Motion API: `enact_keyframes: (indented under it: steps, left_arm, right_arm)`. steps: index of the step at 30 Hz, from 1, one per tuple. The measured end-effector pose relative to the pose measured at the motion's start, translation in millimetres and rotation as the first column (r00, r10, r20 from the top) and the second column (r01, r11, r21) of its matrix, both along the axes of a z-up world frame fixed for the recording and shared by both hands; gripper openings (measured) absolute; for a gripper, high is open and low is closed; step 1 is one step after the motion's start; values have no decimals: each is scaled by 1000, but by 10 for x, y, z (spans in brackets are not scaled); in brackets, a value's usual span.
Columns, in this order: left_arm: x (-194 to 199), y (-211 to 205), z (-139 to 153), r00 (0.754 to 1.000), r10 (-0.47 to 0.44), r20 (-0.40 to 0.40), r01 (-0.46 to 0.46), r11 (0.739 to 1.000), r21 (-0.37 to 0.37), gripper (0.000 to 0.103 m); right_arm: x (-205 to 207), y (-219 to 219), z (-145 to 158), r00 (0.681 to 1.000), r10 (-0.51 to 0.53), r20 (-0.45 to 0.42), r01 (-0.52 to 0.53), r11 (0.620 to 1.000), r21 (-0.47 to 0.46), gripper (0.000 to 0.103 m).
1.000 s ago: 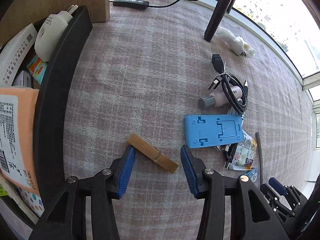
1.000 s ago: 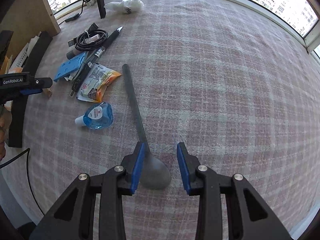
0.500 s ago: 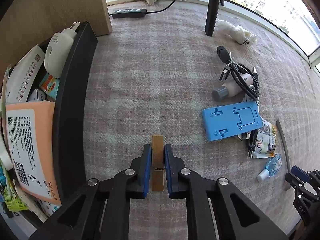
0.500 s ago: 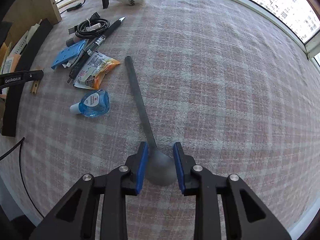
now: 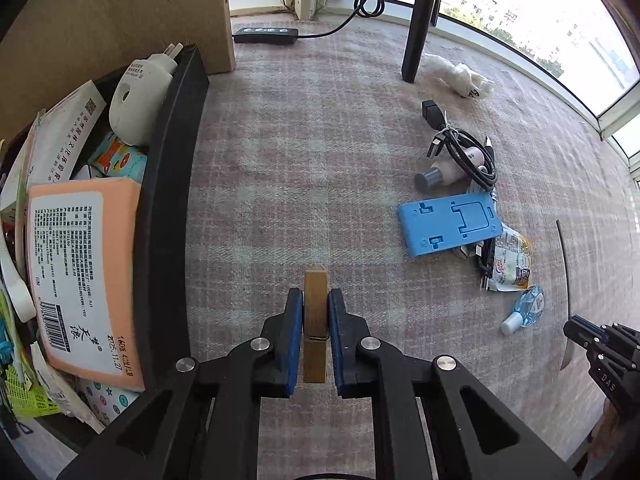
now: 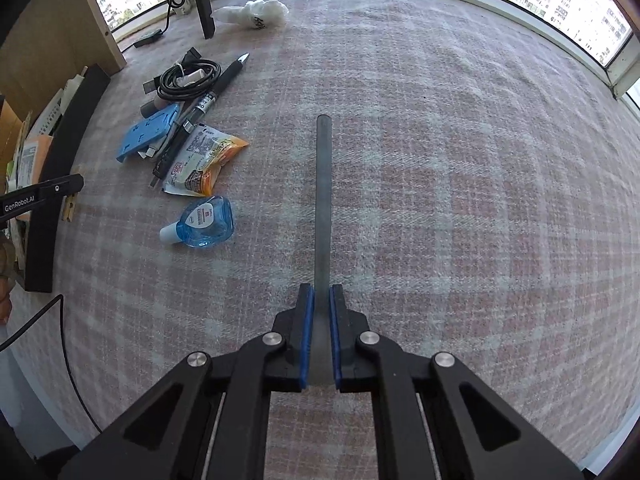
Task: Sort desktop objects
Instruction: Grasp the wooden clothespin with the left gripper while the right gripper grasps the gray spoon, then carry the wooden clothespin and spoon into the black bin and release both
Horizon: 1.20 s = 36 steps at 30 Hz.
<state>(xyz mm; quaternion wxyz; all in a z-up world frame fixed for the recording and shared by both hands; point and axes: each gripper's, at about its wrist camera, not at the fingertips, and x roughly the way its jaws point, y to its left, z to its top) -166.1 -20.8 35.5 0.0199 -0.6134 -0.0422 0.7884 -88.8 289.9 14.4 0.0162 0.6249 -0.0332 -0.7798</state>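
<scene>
My left gripper (image 5: 315, 300) is shut on a wooden clothespin (image 5: 315, 304), held above the plaid cloth just right of the black storage tray (image 5: 168, 200). My right gripper (image 6: 319, 300) is shut on the bowl end of a grey spoon (image 6: 323, 184); its handle points straight ahead. On the cloth lie a blue phone stand (image 5: 450, 224), a snack packet (image 6: 204, 160), a blue bottle (image 6: 204, 220), a black pen (image 6: 208, 96), a coiled black cable (image 6: 188, 78) and a small grey-capped bottle (image 5: 436, 174). The left gripper (image 6: 48, 192) with the clothespin also shows in the right wrist view.
The tray holds an orange tissue pack (image 5: 80, 268), a white plug-in device (image 5: 136, 100) and paper packets. A wooden board (image 5: 120, 16) stands behind it. A black post (image 5: 418, 20), crumpled white plastic (image 5: 456, 76) and a power strip (image 5: 266, 34) lie at the back by the window.
Both grippers went from open to shut, the left on the clothespin, the right on the spoon's bowl. The spoon has swung to point straight ahead, and the clothespin is lifted.
</scene>
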Motion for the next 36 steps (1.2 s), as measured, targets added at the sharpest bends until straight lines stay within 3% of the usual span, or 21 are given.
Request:
enact_keyframes:
  steps: [6, 9, 14, 23, 36]
  left_arm:
    - [101, -21, 313, 999, -4, -40, 4, 1000, 1, 12]
    - [169, -85, 482, 998, 12, -60, -11, 1000, 7, 12]
    - [142, -134, 528, 993, 50, -109, -51, 999, -4, 12]
    - [387, -910, 764, 971, 173, -165, -182, 982, -42, 12]
    - [618, -2024, 948, 901, 375, -216, -392, 919, -36, 12]
  right_arm:
    - [-95, 61, 231, 998, -30, -47, 29, 999, -20, 8]
    - [-209, -95, 382, 997, -13, -79, 10, 999, -32, 8]
    - [-395, -520, 699, 990, 49, -133, -58, 996, -65, 8]
    - [-479, -1511, 1061, 957, 209, -200, -231, 969, -90, 8]
    - [-862, -2934, 1264, 895, 379, -235, -414, 902, -121, 8]
